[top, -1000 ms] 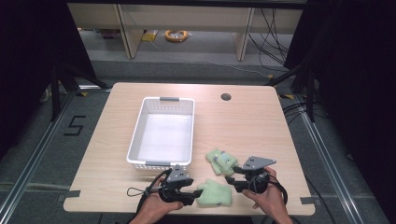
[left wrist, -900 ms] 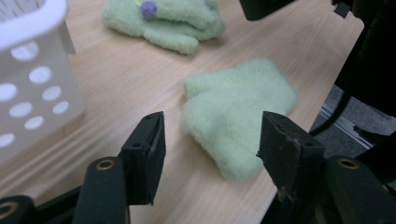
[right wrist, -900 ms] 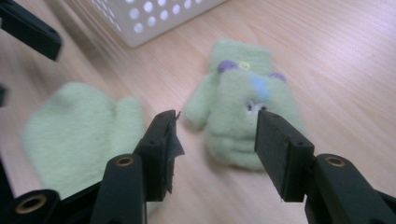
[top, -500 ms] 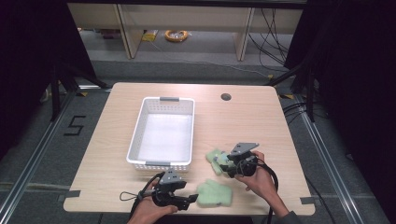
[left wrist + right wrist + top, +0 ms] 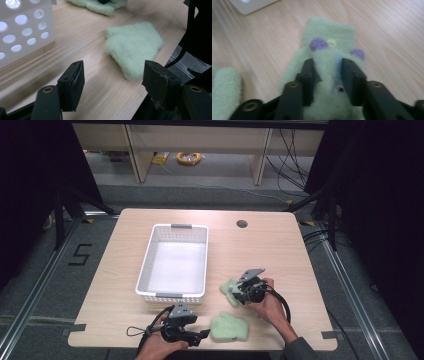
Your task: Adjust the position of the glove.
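Two green mitts lie on the counter [image 5: 300, 250] near the basket [image 5: 172, 265]: my right claw [image 5: 327, 75], just closing, pinches the farther mitt [image 5: 329, 35] by one fold that could slip, while my left claw [image 5: 112, 82] stands spread before the nearer mitt [image 5: 132, 47].

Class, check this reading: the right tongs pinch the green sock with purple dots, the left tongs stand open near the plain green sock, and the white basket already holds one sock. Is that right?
Not quite. The white basket holds nothing, as the high view shows. The rest stands: the right tongs, which have just been closing, pinch the green sock with purple dots, and the left tongs stand open near the plain green sock.
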The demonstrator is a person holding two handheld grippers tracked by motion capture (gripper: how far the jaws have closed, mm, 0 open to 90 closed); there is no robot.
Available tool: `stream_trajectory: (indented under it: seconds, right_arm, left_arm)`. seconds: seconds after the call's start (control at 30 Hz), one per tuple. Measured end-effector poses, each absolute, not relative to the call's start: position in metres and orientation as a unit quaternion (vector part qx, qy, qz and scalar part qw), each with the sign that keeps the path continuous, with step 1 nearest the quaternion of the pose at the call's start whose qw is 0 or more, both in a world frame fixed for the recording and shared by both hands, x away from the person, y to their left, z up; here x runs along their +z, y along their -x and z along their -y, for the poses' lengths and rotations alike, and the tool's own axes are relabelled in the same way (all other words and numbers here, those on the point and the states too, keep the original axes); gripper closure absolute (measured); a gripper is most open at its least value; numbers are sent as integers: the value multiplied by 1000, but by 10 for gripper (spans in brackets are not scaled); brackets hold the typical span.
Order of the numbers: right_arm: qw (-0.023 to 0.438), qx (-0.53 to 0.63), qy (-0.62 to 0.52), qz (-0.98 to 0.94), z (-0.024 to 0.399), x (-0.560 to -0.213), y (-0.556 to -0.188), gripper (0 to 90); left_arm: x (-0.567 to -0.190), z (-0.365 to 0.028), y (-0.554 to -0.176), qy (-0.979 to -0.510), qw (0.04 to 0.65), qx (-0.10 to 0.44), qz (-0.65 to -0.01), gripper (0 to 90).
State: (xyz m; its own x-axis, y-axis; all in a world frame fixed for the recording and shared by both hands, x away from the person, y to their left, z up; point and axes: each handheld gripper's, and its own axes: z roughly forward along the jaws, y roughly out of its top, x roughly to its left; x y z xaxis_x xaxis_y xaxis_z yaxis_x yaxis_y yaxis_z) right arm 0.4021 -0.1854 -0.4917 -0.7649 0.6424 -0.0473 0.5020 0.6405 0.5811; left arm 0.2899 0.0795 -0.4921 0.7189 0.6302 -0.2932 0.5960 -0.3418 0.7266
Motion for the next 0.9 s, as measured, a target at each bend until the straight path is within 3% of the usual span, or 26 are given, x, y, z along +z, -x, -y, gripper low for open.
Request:
stream_trajectory:
  seconds: [0.07,0.17,0.37,0.57,0.9]
  right_arm:
    - [134,279,-319,-896,186,-491,-402,794]
    - [138,288,-325,-890,189,-487,-400,828]
    - [158,339,-315,-872,197,-461,-386,833]
    - [138,365,-309,-867,198,-439,-353,830]
    - [117,358,-310,-873,179,-448,-309,819]
  left_arm:
    - [-491,-79,-290,-820,436,19,-371,342]
    - [-490,-80,-290,-815,442,22,-373,348]
    - [-487,-83,-291,-814,445,25,-372,356]
    - [-485,-84,-289,-812,449,26,-372,357]
    - [-482,-80,-282,-814,456,25,-358,362]
